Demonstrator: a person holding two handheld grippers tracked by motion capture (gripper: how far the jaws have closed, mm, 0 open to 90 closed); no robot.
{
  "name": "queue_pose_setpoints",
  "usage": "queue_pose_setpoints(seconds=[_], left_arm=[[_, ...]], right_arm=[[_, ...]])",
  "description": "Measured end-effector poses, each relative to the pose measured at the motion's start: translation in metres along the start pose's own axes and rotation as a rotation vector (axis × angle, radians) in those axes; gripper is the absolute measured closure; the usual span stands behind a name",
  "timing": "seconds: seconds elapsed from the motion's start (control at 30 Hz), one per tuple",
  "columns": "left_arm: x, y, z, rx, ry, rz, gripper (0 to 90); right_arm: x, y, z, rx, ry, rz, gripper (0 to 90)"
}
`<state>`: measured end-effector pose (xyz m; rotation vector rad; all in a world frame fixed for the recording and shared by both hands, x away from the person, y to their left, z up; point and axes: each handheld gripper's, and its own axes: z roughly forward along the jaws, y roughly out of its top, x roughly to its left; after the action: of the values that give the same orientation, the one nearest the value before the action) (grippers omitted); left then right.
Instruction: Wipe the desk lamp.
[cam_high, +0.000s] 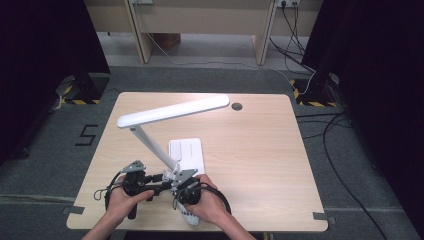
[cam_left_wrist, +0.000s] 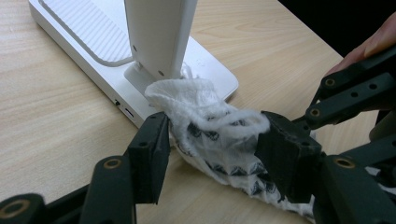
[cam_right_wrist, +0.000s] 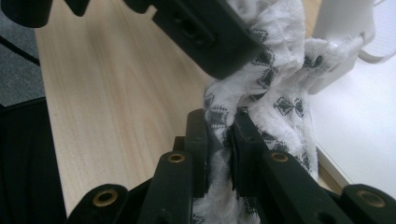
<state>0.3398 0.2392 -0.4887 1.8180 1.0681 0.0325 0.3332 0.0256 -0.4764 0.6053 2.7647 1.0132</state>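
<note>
Left tongs (cam_left_wrist: 210, 149) stand wide apart around the patterned cloth (cam_left_wrist: 219, 135), not yet pinching it, beside the white lamp (cam_left_wrist: 159, 37) base near the desk's (cam_high: 260, 145) front edge. Right tongs (cam_right_wrist: 229, 144) are clamped tight on the same cloth. Pulling hard could snag the cloth on the lamp's stem and tip it.

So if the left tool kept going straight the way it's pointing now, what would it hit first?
The left tool is open, its jaws on either side of the patterned white cloth, so it would meet the cloth first. Just beyond stands the lamp's arm on the white base, though depth is hard to judge.
</note>
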Motion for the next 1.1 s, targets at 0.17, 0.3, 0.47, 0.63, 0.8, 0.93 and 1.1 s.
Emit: queue_pose_setpoints(seconds=[0.17,0.3,0.47,0.63,0.8,0.93,1.1], left_arm=[[0.002,0.000,-0.001,0.003,-0.030,-0.024,45.0],[0.005,0.000,-0.001,0.007,-0.057,-0.037,51.0],[0.008,-0.001,-0.001,0.003,-0.077,-0.065,56.1],[0.009,-0.003,-0.002,0.014,-0.089,-0.077,69.4],[0.008,-0.003,-0.004,0.027,-0.084,-0.076,81.4],[0.011,-0.001,-0.008,0.037,-0.079,-0.108,83.7],[0.016,0.002,-0.014,0.016,-0.064,-0.131,84.2]], right_arm=[[0.002,0.001,0.002,-0.010,-0.004,-0.024,80.0],[0.003,0.002,0.003,-0.023,-0.012,-0.053,80.2],[0.005,0.004,0.004,-0.030,-0.021,-0.077,80.6],[0.007,0.007,0.006,-0.033,-0.026,-0.085,80.5],[0.006,0.009,0.008,-0.040,-0.017,-0.069,78.2],[0.005,0.009,0.008,-0.058,-0.006,-0.050,68.8],[0.001,0.010,0.001,-0.130,-0.002,0.003,55.4]])
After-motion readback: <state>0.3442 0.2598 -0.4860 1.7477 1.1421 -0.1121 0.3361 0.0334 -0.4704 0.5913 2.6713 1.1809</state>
